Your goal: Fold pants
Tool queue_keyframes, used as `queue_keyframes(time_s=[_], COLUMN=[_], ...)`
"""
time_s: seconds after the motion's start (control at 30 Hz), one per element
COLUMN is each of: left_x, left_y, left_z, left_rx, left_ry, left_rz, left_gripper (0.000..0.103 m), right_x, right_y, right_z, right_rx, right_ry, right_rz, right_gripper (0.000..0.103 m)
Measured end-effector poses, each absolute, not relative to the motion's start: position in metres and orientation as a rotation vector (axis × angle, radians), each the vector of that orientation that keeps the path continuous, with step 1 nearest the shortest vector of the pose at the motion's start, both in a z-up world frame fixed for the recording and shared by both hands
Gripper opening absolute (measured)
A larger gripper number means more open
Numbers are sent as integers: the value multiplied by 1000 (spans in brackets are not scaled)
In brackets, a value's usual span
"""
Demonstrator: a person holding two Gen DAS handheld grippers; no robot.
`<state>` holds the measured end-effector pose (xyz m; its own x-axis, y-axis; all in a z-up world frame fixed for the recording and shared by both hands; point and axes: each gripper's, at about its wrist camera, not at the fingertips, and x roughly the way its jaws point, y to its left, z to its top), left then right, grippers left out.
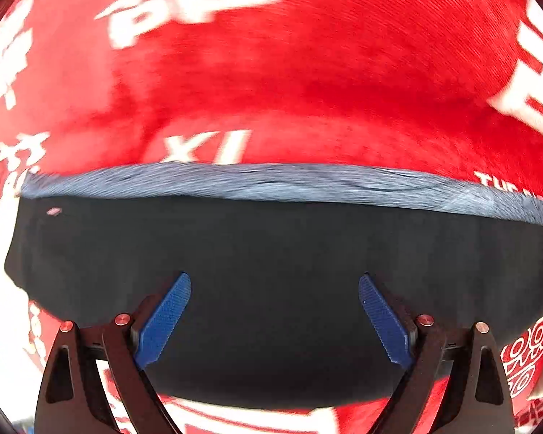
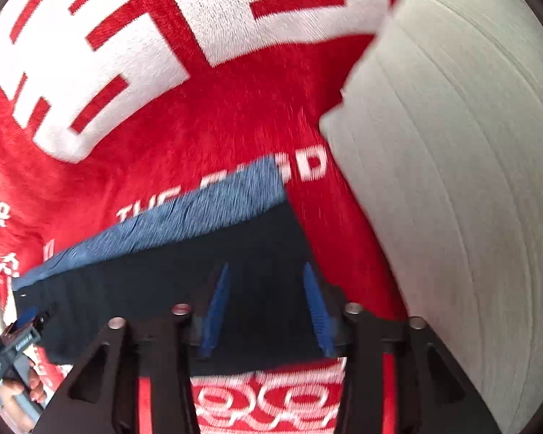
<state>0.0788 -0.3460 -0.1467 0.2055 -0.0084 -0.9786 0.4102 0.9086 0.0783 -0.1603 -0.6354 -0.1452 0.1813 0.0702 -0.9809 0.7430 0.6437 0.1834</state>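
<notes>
Folded dark pants (image 1: 271, 289) are lying flat on a bright red cloth (image 1: 307, 83) that is covering the work surface. A heathered grey-blue waistband (image 1: 289, 184) is running along the far edge of the dark fabric, and its straight line is showing sharply against the red beyond it. The garment is forming a compact dark block, with red cloth showing past its far, near and side edges in the left wrist view.

The left gripper (image 1: 275, 320) is pointing steeply down over the middle of the pants, its blue-padded fingers (image 1: 164, 320) standing spread wide apart, with nothing pinched between them. The right gripper (image 2: 268, 309) is hanging over the right-hand end of the same garment, close to its corner; its jaws are standing partly apart, and the pads are not pressing on the fabric.

The red cloth is carrying large white printed lettering and patterns (image 2: 155, 36), blurred in places. In the right wrist view, a pale grey, faintly ridged surface (image 2: 452, 181) is filling the right side beyond the cloth's edge; what it is cannot be told. At the lower left of that view, a hand (image 2: 18, 394) is gripping a dark handle. Red cloth is extending broadly beyond the waistband, leaving open room on the far side.
</notes>
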Motion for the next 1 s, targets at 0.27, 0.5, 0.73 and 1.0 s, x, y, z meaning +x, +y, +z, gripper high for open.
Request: queue_keyframes(time_s=[0.27, 0.5, 0.73, 1.0], left_x=[121, 184, 223, 238], left_y=[-264, -259, -153, -25], left_z=[-137, -205, -168, -197], left_rx=[293, 338, 306, 307], left_ry=[1295, 1289, 1274, 1305], left_rz=[-148, -132, -96, -74], left_gripper=[95, 99, 99, 103], right_x=[-185, -170, -125, -45], right_y=[-555, -472, -390, -260], right_z=[-131, -128, -122, -179], right_rx=[817, 809, 982, 1211], right_ry=[1356, 1371, 1267, 1252], right_rz=[-481, -414, -215, 25], right_gripper=[49, 50, 59, 60])
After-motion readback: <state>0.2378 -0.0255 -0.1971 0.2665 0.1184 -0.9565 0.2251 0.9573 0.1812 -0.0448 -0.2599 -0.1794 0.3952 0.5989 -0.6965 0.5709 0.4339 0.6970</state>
